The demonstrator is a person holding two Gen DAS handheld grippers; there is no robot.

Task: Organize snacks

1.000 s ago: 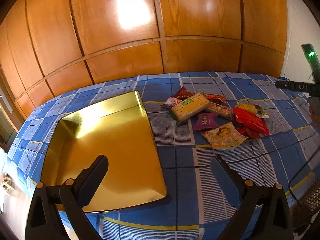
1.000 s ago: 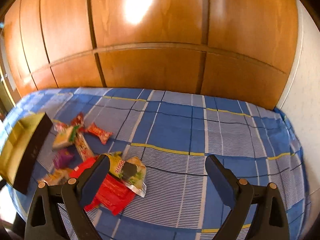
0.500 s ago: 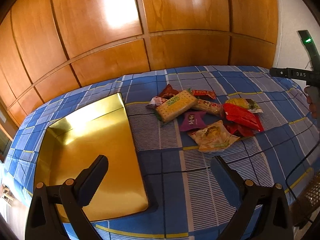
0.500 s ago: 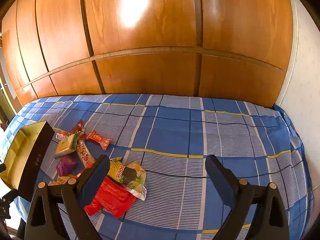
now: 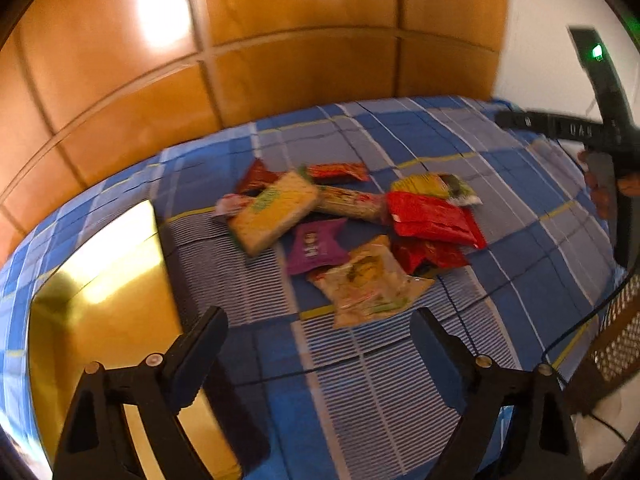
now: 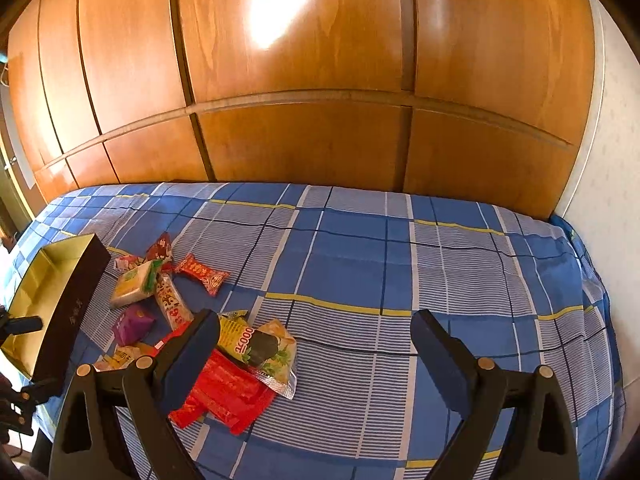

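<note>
Several snack packets lie in a loose pile on the blue checked bedspread (image 5: 400, 380): a yellow biscuit pack (image 5: 274, 212), a purple packet (image 5: 314, 246), a pale chips bag (image 5: 366, 282), red packets (image 5: 432, 220) and a yellow-green bag (image 5: 434, 186). A gold box (image 5: 100, 320) lies open to their left. My left gripper (image 5: 320, 334) is open and empty, above the bedspread just short of the pile. My right gripper (image 6: 316, 340) is open and empty, right of the pile; its left finger covers part of the red packets (image 6: 228, 392). The box shows at far left in the right wrist view (image 6: 60, 300).
A wooden wardrobe wall (image 6: 300, 80) stands behind the bed. A white wall (image 6: 612, 160) is at the right. In the left wrist view the other gripper's body (image 5: 600, 132) hangs at the right edge, with a cable and a woven basket (image 5: 616, 344) below it.
My left gripper has swung right, so the snack pile sits nearer the middle and the gold box has slid left. My right gripper has risen and turned slightly, showing more of the bed.
</note>
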